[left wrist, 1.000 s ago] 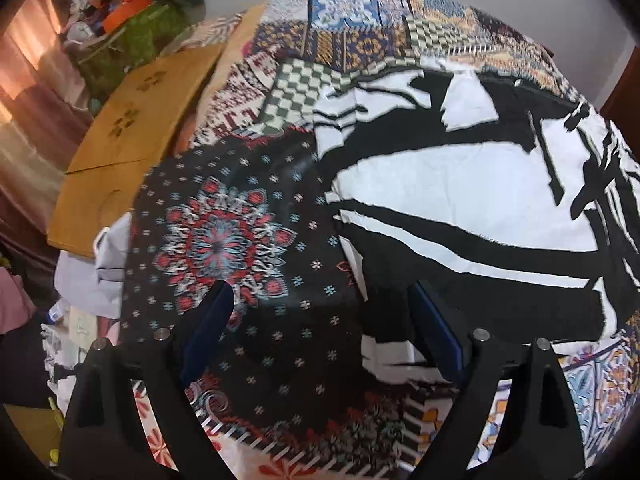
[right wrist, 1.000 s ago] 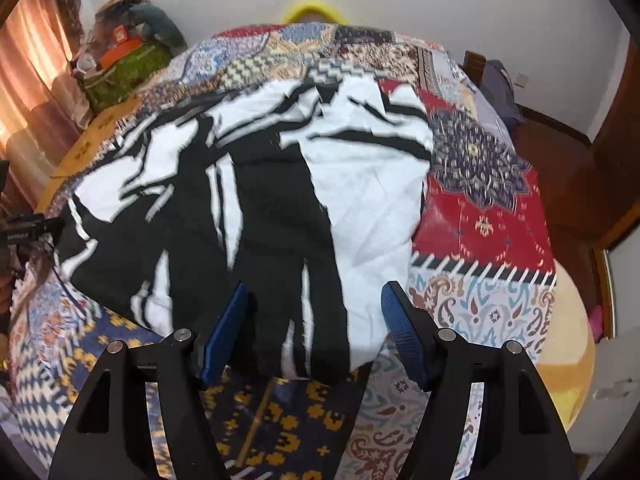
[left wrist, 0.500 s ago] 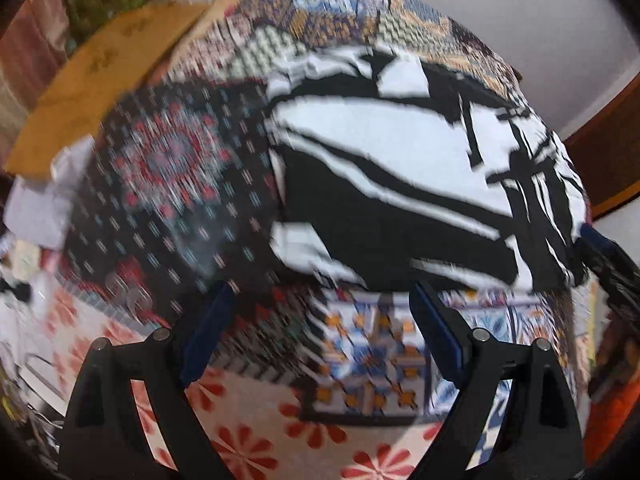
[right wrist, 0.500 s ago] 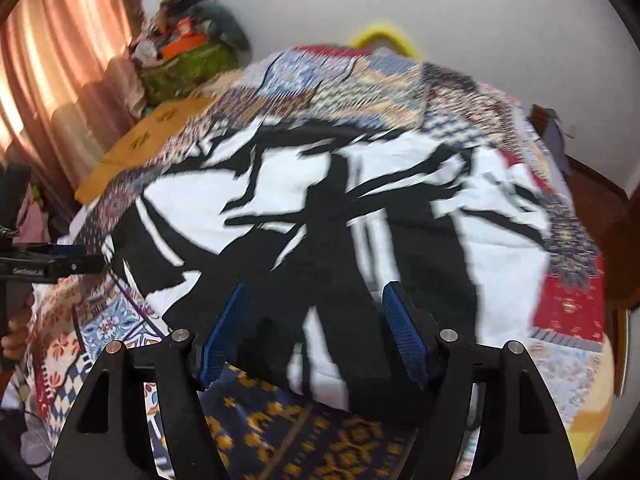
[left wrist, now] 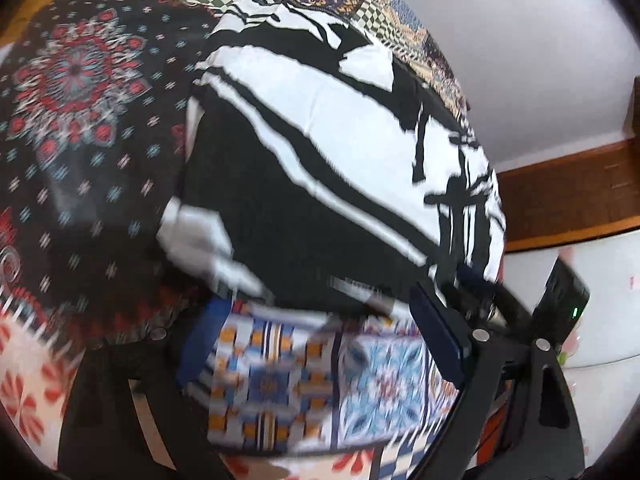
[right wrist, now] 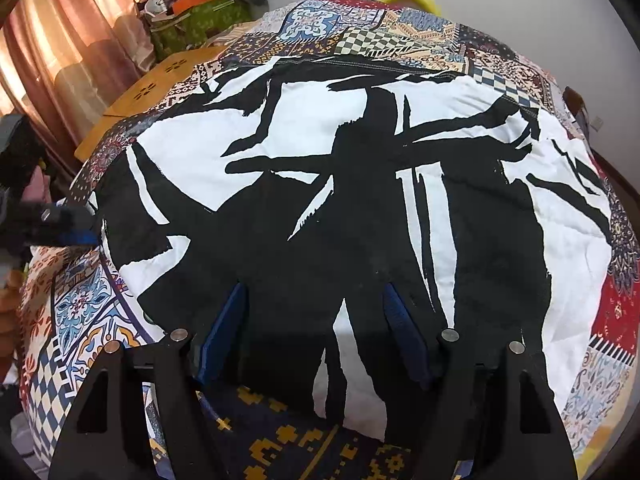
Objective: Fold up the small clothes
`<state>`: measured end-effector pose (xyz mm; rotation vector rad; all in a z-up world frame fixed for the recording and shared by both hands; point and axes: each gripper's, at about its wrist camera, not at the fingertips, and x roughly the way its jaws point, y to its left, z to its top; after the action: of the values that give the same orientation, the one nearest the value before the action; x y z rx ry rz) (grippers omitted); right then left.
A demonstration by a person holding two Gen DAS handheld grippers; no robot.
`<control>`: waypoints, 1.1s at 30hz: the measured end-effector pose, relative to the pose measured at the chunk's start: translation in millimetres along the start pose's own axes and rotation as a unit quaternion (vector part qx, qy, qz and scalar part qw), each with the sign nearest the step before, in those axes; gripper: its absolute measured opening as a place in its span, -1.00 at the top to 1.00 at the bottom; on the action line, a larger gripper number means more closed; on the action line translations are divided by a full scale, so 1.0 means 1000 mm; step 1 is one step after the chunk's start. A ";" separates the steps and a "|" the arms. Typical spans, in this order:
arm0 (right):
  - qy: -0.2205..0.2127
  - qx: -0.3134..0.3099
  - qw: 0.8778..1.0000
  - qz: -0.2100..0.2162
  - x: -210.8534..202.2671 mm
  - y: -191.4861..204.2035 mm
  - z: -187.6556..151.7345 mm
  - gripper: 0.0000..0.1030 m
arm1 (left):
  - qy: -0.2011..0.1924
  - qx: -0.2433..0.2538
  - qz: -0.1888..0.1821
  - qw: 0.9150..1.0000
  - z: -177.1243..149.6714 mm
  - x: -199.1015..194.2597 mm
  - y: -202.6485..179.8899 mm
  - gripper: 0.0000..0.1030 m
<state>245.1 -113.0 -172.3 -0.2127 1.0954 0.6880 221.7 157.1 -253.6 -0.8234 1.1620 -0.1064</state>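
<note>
Peeking curtains [right wrist: 60, 40] beyond right tongs [right wrist: 316, 336]

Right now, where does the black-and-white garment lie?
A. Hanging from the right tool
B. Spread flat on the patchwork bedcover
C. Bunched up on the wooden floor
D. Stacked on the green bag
B: the black-and-white garment lies spread across the patchwork bedcover.

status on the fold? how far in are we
Early. Done: the black-and-white garment is spread flat on the patchwork bedspread, with no fold visible yet. In hand: nothing gripped; the right gripper sits at the near hem, jaws open, and the left gripper is over bare bedspread by the garment's edge, jaws open. Left: grasp the edges and make every fold.
</note>
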 end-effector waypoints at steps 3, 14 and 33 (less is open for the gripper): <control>0.001 0.005 1.000 0.007 0.000 -0.001 -0.001 -0.33 | -0.013 -0.015 -0.020 1.000 0.018 0.009 0.004 -0.74; -0.003 0.017 1.000 0.026 -0.003 -0.002 -0.005 -0.34 | -0.056 -0.036 0.028 0.997 0.062 0.025 0.002 0.58; -0.026 0.109 0.994 -0.016 -0.033 -0.066 -0.047 -0.32 | -0.234 0.148 0.229 0.933 0.036 -0.087 -0.057 0.77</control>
<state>241.4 -200.8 -176.4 -0.0258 1.1052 0.5381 233.3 176.8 -145.8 -0.2693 0.8286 0.2836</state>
